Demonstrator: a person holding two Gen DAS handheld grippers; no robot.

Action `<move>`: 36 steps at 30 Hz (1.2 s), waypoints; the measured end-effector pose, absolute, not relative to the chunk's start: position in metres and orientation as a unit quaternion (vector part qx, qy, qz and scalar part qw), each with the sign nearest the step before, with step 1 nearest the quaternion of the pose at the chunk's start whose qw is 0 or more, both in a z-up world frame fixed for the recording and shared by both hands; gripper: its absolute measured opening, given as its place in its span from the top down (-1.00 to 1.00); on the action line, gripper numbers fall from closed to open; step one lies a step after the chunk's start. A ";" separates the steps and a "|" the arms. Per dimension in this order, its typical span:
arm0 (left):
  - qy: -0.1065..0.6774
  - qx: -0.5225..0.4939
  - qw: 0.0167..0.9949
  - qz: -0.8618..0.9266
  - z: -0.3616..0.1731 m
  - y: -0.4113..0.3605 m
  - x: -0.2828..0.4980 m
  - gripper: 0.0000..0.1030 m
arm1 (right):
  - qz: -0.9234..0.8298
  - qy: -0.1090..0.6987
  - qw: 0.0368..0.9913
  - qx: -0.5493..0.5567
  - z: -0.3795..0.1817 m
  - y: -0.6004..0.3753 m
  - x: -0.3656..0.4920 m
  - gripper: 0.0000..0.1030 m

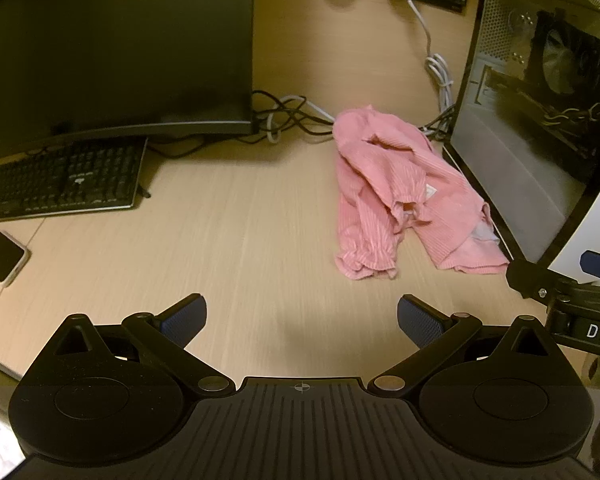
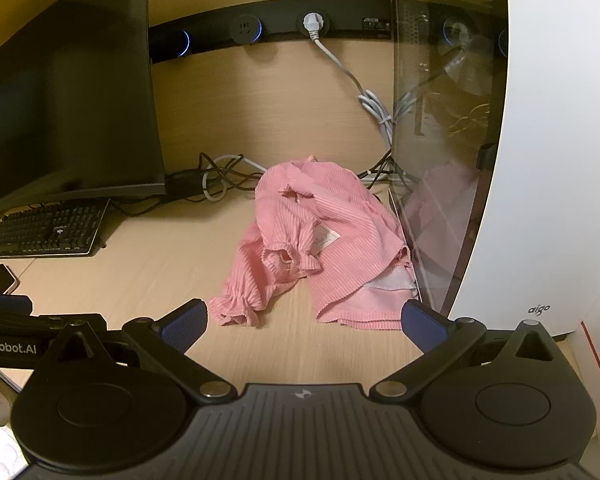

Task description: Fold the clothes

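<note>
A crumpled pink ribbed garment (image 1: 396, 196) lies in a heap on the wooden desk (image 1: 240, 232), against the glass side of a computer case. It also shows in the right wrist view (image 2: 320, 240), with a white label on top. My left gripper (image 1: 302, 320) is open and empty, above bare desk, nearer than the garment and to its left. My right gripper (image 2: 304, 324) is open and empty, just short of the garment's near hem. The right gripper's body shows at the right edge of the left wrist view (image 1: 560, 304).
A white computer case with a glass panel (image 2: 540, 160) stands right of the garment. A monitor (image 1: 116, 48) and keyboard (image 1: 60, 180) sit at the left, a phone (image 1: 2, 256) nearer. Tangled cables (image 1: 288, 116) lie behind the garment.
</note>
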State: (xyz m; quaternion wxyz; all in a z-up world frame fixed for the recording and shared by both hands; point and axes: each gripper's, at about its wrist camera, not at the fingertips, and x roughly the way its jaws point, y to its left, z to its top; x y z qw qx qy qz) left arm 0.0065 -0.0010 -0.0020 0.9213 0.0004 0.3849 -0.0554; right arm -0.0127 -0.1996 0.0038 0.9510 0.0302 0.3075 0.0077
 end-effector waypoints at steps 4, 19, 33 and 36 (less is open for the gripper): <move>0.387 0.002 0.920 -0.057 -0.003 0.001 0.008 -1.00 | 0.004 0.311 0.950 0.031 0.003 -0.198 -0.012 -1.00; 0.402 -0.011 0.912 -0.084 -0.011 0.016 0.021 -1.00 | -0.011 0.321 0.947 0.028 -0.001 -0.186 -0.007 -1.00; 0.465 -0.200 0.826 -0.248 -0.051 0.073 0.088 -1.00 | -0.038 0.349 0.926 0.142 -0.023 -0.184 0.022 -1.00; 0.472 -0.197 0.817 -0.265 -0.060 0.063 0.103 -1.00 | -0.044 0.348 0.925 0.145 -0.027 -0.185 0.024 -1.00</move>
